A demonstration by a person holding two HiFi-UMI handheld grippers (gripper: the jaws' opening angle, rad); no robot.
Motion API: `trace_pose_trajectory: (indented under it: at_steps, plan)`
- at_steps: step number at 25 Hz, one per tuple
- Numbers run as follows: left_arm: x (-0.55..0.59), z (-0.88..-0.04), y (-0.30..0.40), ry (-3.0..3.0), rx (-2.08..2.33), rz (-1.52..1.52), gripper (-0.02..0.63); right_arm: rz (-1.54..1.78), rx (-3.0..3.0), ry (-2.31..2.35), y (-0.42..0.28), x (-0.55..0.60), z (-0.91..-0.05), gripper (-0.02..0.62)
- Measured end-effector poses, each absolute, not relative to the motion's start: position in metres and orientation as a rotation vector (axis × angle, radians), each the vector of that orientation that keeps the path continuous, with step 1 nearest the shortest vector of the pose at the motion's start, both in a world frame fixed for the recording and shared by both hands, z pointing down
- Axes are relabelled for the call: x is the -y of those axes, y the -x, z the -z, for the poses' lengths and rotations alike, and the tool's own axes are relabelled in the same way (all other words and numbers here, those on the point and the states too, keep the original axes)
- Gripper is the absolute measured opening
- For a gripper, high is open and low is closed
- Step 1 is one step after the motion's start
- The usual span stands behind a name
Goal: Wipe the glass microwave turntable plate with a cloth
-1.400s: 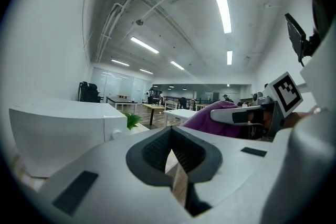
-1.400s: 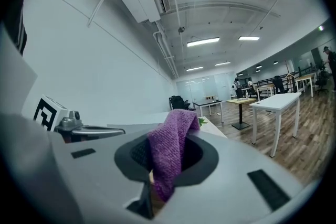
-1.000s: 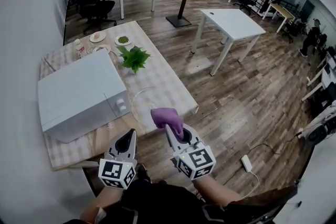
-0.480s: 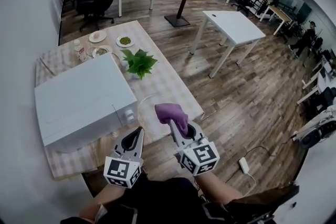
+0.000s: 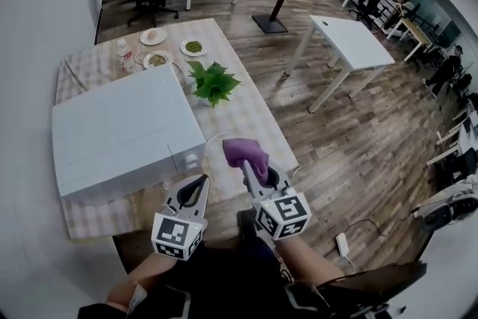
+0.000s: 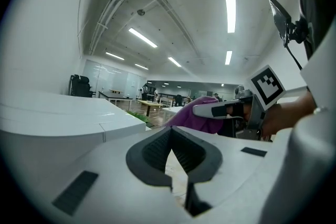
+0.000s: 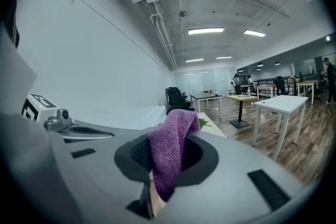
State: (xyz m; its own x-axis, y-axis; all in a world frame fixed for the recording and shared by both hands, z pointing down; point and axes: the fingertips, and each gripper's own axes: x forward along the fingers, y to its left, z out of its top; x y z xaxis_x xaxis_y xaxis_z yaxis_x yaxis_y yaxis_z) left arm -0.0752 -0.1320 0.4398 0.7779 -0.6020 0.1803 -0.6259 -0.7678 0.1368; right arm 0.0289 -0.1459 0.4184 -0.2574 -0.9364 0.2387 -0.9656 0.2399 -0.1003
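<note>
The clear glass turntable plate (image 5: 214, 159) lies on the checked tablecloth at the table's near edge, just right of the white microwave (image 5: 123, 131). My right gripper (image 5: 249, 169) is shut on a purple cloth (image 5: 243, 152), which hangs over the plate's near right part and hides it. In the right gripper view the cloth (image 7: 170, 147) droops from between the jaws of the right gripper (image 7: 167, 140). My left gripper (image 5: 202, 183) hovers at the table's front edge, left of the plate, shut and holding nothing. In the left gripper view the left gripper (image 6: 170, 136) has its jaws together.
A potted green plant (image 5: 213, 82) stands beyond the plate. Small dishes of food (image 5: 193, 47) and a bottle (image 5: 123, 52) sit at the table's far end. The table's (image 5: 246, 112) right edge drops to wooden floor. Other desks (image 5: 351, 41) stand further off.
The head camera has shifted, and the table sits a little further right in view. Both grippers have edged forward, carrying the cloth over the plate's near side. Neither gripper's state changed.
</note>
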Motion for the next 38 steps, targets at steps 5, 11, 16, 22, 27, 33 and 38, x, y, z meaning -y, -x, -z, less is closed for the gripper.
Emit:
trace_pose_trajectory:
  at_steps: [5, 11, 16, 22, 27, 33, 38]
  plan:
    - [0.147, -0.462, 0.066, -2.719, 1.067, -0.278, 0.008, -0.356, 2.430, -1.718, -0.040, 0.169, -0.428, 0.055]
    - [0.162, -0.480, 0.055, -2.623, 1.227, -0.347, 0.008, -0.356, 2.492, -1.572, -0.060, 0.202, -0.438, 0.054]
    - [0.167, -0.502, 0.037, -2.551, 1.259, -0.397, 0.008, -0.361, 2.522, -1.449, -0.071, 0.226, -0.456, 0.054]
    - [0.173, -0.546, 0.031, -2.413, 1.337, -0.462, 0.008, -0.400, 2.534, -1.280, -0.063, 0.247, -0.495, 0.054]
    - [0.171, -0.585, 0.029, -2.319, 1.365, -0.554, 0.008, -0.419, 2.508, -1.160, -0.052, 0.256, -0.530, 0.054]
    - [0.170, -0.622, 0.035, -2.257, 1.355, -0.634, 0.008, -0.445, 2.471, -1.080, -0.037, 0.261, -0.565, 0.055]
    - [0.170, -0.656, 0.041, -2.219, 1.344, -0.724, 0.008, -0.453, 2.432, -1.044, -0.025, 0.260, -0.590, 0.054]
